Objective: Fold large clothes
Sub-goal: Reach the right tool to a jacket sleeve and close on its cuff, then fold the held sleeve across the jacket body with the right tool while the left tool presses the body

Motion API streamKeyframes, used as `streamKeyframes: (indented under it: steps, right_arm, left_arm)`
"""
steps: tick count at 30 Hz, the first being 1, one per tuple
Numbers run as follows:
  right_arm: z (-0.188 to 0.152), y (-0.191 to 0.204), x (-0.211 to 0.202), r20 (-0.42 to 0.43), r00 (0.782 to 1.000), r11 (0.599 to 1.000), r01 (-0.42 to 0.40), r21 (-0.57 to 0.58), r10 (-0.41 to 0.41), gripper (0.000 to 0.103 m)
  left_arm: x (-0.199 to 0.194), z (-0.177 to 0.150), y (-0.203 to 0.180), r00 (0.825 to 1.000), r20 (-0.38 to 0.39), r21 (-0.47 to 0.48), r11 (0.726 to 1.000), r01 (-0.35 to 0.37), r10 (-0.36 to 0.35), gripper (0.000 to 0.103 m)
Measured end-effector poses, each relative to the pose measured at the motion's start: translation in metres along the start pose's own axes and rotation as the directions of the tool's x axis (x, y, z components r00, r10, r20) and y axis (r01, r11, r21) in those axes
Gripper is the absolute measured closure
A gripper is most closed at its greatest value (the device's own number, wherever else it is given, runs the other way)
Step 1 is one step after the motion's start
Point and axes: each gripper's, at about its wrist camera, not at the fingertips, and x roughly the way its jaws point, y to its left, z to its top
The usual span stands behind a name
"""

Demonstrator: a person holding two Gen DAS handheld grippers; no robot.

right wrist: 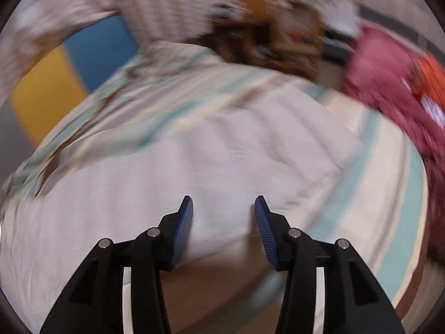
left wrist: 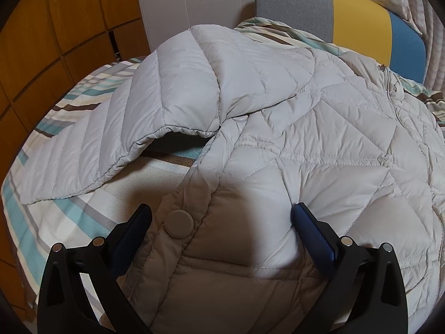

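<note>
Splayed wide with nothing gripped, the left gripper [left wrist: 221, 217] straddles the pale grey quilted puffer jacket [left wrist: 292, 144] spread on the striped bed sheet [left wrist: 55, 144], round snap button [left wrist: 180, 223] at 7 o'clock. The right gripper [right wrist: 224, 208] gapes empty over blurred fabric; no legible writing.

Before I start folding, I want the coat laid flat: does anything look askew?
Yes. The quilted jacket's left sleeve bends at an angle across the striped bedsheet, its cuff arching up, not flat. The right-wrist view is too blurred to judge.
</note>
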Motion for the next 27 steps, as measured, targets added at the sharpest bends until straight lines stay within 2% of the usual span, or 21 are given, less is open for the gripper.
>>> streamKeyframes:
  steps: [1, 2, 4, 6, 7, 9, 11, 12, 13, 16, 20, 22, 25, 27]
  right_arm:
    - [0.004, -0.011, 0.005, -0.013, 1.000, 0.999, 0.009, 0.044, -0.009, 0.055]
    - [0.010, -0.024, 0.013, -0.031, 0.999, 0.994, 0.013, 0.112, -0.010, 0.048]
    - [0.020, -0.043, 0.020, -0.025, 1.000, 0.980, -0.012, 0.198, 0.017, 0.047]
    - [0.031, -0.050, 0.027, 0.003, 1.000, 0.973, -0.017, 0.232, 0.017, 0.048]
    - [0.037, -0.050, 0.032, 0.010, 1.000, 0.972, -0.009, 0.234, 0.006, 0.051]
    - [0.042, -0.050, 0.035, 0.030, 0.999, 0.977, 0.024, 0.210, -0.031, 0.076]
    - [0.044, -0.049, 0.037, 0.039, 0.999, 0.982, 0.021, 0.188, -0.029, 0.091]
    - [0.045, -0.048, 0.036, 0.049, 0.998, 0.984, 0.022, 0.179, -0.032, 0.097]
    - [0.046, -0.043, 0.033, 0.068, 0.997, 0.987, 0.020, 0.162, -0.031, 0.097]
    - [0.037, -0.021, 0.012, 0.145, 0.989, 0.998, -0.004, 0.061, -0.005, 0.098]
    - [0.021, 0.034, -0.032, 0.274, 0.958, 0.989, -0.047, -0.143, 0.085, 0.098]
    - [0.009, 0.069, -0.054, 0.305, 0.940, 0.965, -0.079, -0.248, 0.156, 0.098]
    - [-0.010, 0.112, -0.076, 0.301, 0.923, 0.925, -0.124, -0.360, 0.241, 0.098]
    - [-0.032, 0.151, -0.095, 0.288, 0.905, 0.873, -0.154, -0.462, 0.312, 0.099]
  left_arm:
    - [0.000, 0.000, 0.000, 1.000, 0.000, -0.001, 1.000, 0.001, -0.001, 0.003]
    - [0.000, 0.000, 0.000, 1.000, 0.000, 0.000, 1.000, 0.000, 0.000, 0.003]
    - [0.000, 0.000, 0.000, 1.000, 0.000, 0.000, 1.000, 0.000, 0.000, 0.003]
    - [0.000, 0.000, 0.000, 1.000, 0.000, 0.000, 1.000, 0.000, 0.000, 0.003]
    - [0.000, 0.000, 0.001, 1.000, 0.000, 0.000, 1.000, 0.000, 0.000, 0.003]
    - [0.001, 0.000, 0.001, 1.000, 0.000, -0.001, 1.000, 0.001, -0.001, 0.003]
    - [0.000, 0.000, 0.001, 1.000, 0.000, -0.001, 1.000, 0.001, -0.001, 0.003]
    - [0.000, 0.000, 0.000, 1.000, 0.000, 0.000, 1.000, 0.001, -0.001, 0.003]
    - [0.001, 0.000, 0.000, 1.000, 0.000, -0.002, 1.000, 0.002, -0.002, 0.003]
    - [0.002, -0.001, 0.000, 1.000, -0.001, -0.007, 1.000, 0.009, -0.009, 0.003]
    - [0.002, -0.001, 0.001, 1.000, -0.001, -0.008, 1.000, 0.011, -0.011, 0.003]
    - [0.002, -0.001, 0.001, 1.000, 0.000, -0.009, 1.000, 0.012, -0.012, 0.003]
    - [0.002, -0.001, 0.000, 1.000, 0.003, -0.004, 1.000, 0.004, -0.004, 0.003]
    - [0.001, -0.001, -0.001, 1.000, 0.007, 0.001, 1.000, -0.004, 0.004, 0.003]
